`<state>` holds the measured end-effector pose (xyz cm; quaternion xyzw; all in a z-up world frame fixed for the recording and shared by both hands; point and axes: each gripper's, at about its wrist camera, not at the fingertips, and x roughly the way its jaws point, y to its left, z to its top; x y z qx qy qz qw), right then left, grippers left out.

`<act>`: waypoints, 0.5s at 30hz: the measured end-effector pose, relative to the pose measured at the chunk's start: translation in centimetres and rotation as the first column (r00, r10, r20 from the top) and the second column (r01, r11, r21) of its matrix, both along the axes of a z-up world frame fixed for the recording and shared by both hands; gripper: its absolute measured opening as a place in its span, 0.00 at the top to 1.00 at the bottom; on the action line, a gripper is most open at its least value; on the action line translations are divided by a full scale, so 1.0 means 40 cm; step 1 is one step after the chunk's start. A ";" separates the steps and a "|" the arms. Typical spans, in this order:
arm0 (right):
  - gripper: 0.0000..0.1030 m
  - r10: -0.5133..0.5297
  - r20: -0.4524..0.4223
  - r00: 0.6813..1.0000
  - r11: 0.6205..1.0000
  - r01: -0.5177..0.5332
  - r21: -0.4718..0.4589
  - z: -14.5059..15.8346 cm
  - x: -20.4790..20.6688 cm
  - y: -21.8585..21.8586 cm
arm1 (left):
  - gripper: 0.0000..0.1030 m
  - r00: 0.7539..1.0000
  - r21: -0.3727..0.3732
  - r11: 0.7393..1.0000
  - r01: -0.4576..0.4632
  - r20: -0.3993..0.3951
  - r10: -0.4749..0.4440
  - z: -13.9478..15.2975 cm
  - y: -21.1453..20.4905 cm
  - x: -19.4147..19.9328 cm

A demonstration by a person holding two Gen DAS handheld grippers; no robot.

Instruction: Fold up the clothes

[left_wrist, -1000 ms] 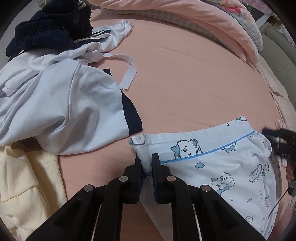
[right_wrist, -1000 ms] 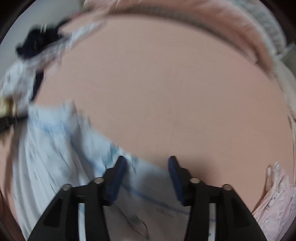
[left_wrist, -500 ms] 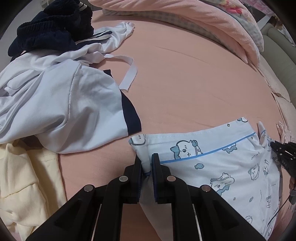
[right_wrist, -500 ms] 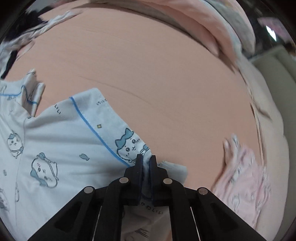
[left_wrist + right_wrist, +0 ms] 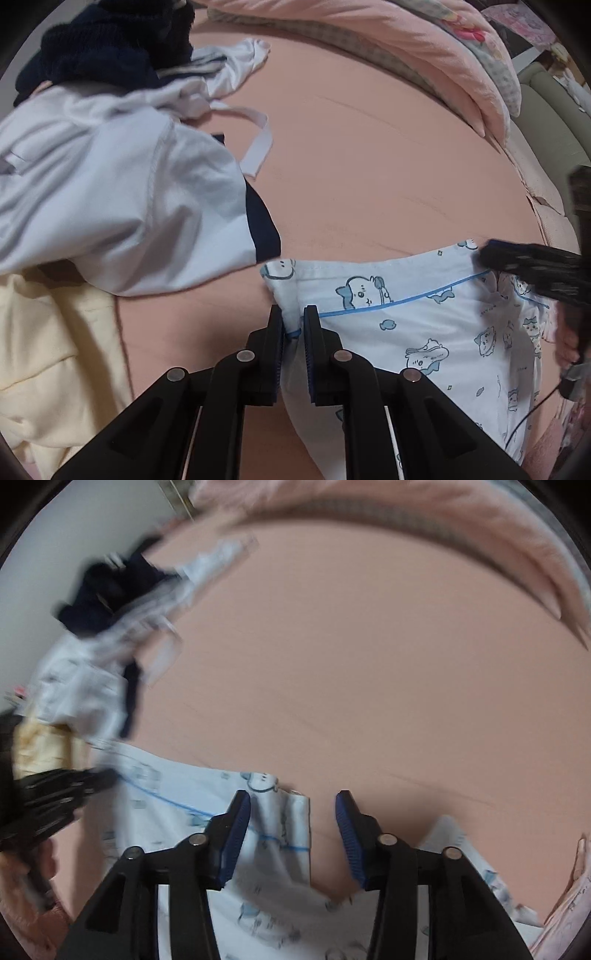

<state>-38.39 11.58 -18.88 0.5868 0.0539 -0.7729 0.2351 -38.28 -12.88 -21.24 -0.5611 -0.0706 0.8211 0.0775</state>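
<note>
Pale blue cotton printed with little cartoon animals, the pyjama piece [image 5: 424, 325] lies spread on the pink bedsheet [image 5: 369, 166], just beside the white top [image 5: 122, 206] and its heap of other laundry. Your left gripper [image 5: 293, 321] is clamped on the near-left corner of that hem, jaws pinched tight on the fabric. Your right gripper [image 5: 293, 829] hangs over the opposite corner with its jaws wide apart, gripping nothing; the cloth edge sits between and under them. By my reading you are at the start of a fold, one corner secured and the other not yet taken. Next, lower the right gripper onto that blue-piped edge and close on it squarely, so both corners lift level. Keep the cloth taut between your hands, or it may sag and crease.
</note>
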 end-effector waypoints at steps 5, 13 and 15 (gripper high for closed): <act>0.78 0.190 -0.054 0.980 0.982 -0.190 0.004 0.009 0.108 -0.065 | 0.91 1.000 -0.012 1.000 0.007 0.011 -0.007 0.007 0.020 0.021; 0.78 0.214 -0.067 0.975 0.974 -0.218 -0.063 0.074 0.125 -0.023 | 0.91 0.999 -0.025 0.999 0.042 0.003 -0.042 0.012 0.043 0.036; 0.78 0.148 -0.027 0.989 0.985 -0.150 -0.085 0.056 0.086 -0.017 | 0.91 0.999 -0.042 0.998 0.048 0.000 -0.048 0.008 0.050 0.039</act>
